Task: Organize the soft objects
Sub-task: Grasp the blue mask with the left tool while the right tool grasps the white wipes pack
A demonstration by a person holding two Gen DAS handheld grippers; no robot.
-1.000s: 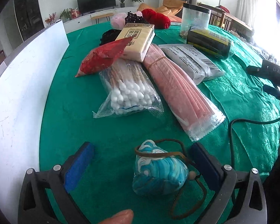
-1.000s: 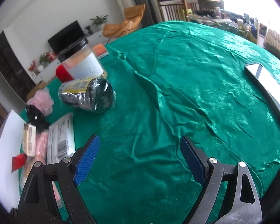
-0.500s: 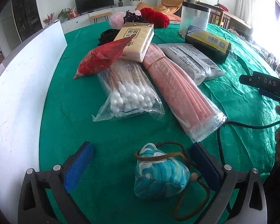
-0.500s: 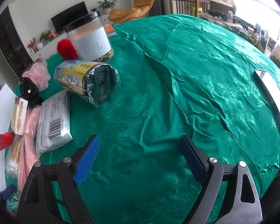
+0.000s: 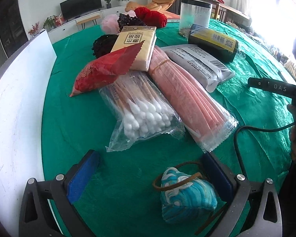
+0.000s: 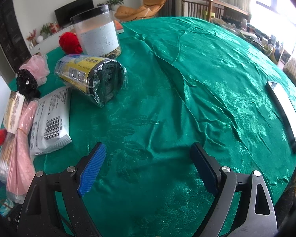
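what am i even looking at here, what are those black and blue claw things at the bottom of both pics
Those are hand-held tongs, one per hand, each with a camera looking along its fingers. The left tongs are open over a blue patterned pouch on the green tablecloth, not gripping it. Beyond lie a cotton swab bag, a pink pack and a red packet. The right tongs are open over bare cloth, holding nothing; a wrapped roll and a clear jar sit further off.
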